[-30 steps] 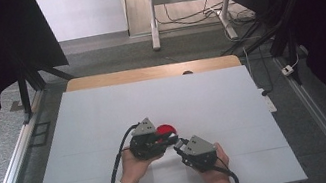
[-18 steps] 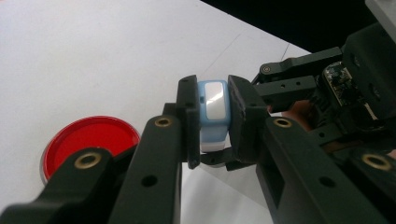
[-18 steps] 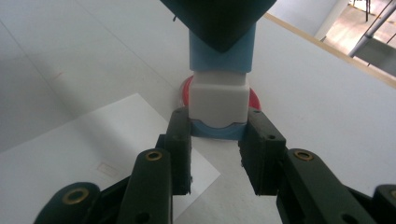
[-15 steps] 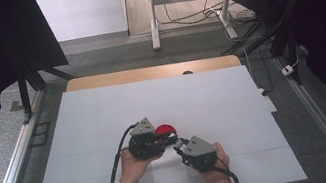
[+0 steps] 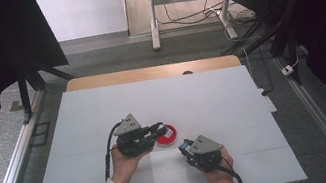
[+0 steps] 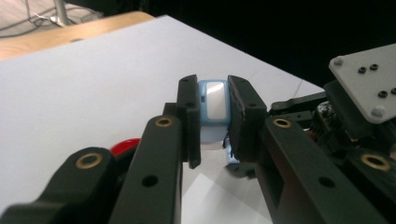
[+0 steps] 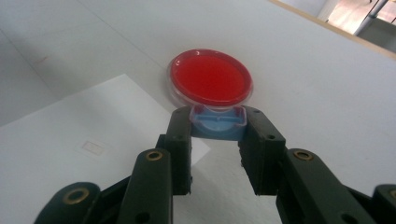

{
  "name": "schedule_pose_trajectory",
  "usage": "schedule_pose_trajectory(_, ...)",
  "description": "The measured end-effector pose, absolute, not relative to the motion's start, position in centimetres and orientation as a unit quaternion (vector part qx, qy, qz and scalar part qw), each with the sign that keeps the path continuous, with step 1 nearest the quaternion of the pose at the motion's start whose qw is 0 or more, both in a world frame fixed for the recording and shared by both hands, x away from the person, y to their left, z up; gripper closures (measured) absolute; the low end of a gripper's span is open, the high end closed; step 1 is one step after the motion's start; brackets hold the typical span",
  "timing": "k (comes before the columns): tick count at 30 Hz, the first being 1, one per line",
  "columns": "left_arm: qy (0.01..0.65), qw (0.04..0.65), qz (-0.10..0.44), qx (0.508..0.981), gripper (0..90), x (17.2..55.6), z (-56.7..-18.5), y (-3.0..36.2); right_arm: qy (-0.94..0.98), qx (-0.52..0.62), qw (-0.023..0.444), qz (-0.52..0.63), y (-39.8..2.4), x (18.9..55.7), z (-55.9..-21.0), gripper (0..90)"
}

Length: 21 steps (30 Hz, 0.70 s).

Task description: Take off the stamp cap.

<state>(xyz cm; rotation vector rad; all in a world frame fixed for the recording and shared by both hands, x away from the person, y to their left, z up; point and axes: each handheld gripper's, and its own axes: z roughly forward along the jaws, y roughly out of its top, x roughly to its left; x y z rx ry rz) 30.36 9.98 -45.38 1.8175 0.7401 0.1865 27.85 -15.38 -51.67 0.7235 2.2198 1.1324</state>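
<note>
A small light-blue box with a white window (image 6: 213, 112) is clamped between the pads of the left gripper (image 6: 213, 122), held clear above the table (image 5: 103, 112). A blue square cap (image 7: 218, 122) is pinched in the right gripper (image 7: 218, 135). The red petri dish (image 7: 210, 78) lies on the table just ahead of the right tips and beside the left gripper (image 5: 161, 128). The right gripper (image 5: 184, 146) is judged nearer, its jaws pointing straight at the dish.
</note>
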Motion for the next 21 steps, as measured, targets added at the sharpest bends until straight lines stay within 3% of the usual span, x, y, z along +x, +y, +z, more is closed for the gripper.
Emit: schedule_pose_trajectory(21, 0.292, 0.535, 0.050, 0.791, 75.4, 30.3, -45.8, 8.6, 0.819, 0.251, 0.260, 0.446, -16.6, 27.7, -51.0, 65.0)
